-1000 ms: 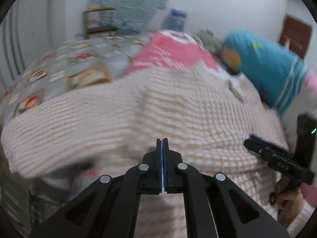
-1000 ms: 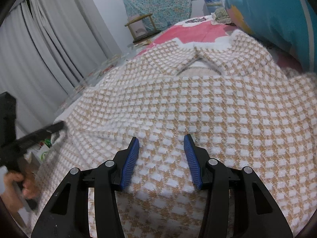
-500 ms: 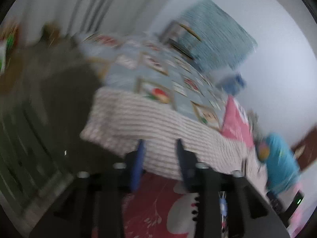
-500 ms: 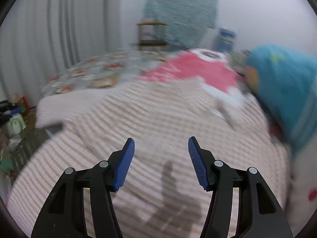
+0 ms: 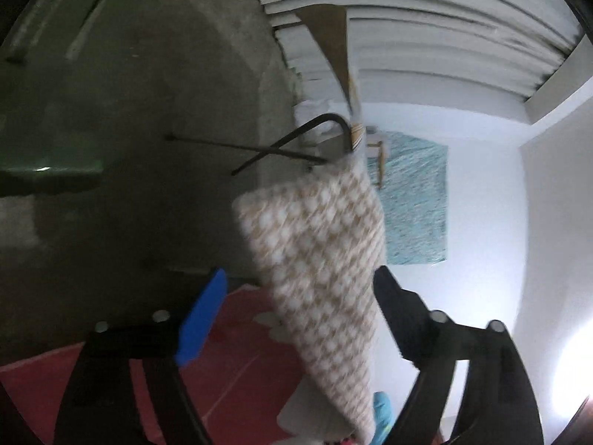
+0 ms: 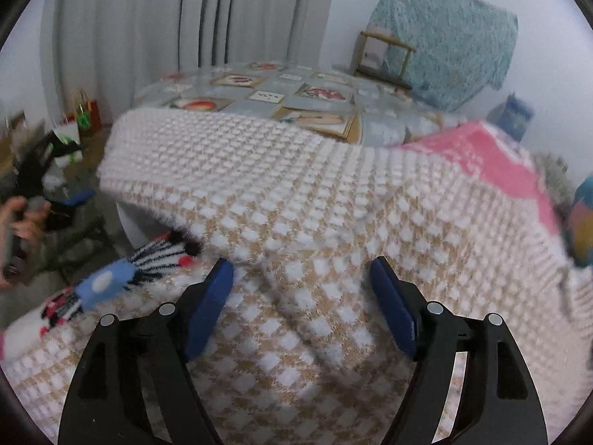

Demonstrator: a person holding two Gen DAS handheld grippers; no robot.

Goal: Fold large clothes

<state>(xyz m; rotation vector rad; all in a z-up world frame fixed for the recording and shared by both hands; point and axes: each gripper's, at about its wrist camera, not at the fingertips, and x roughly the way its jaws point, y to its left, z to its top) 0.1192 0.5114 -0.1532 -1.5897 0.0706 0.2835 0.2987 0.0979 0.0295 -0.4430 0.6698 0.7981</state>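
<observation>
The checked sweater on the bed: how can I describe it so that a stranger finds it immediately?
Look at the bed in front of the grey curtains. Across its near side lies a large fluffy sweater. Unlike the picture-printed grey quilt behind it and the pink blanket beside it, it carries small white and tan checks.

Garment (image 6: 333,200): thick, nubbly knit cloth, checked tan and white, matt. Right claw (image 6: 302,307): matt black plastic arms with blue ribbed pads (image 6: 393,307). Bed cover (image 6: 289,92): smooth printed cloth.
</observation>
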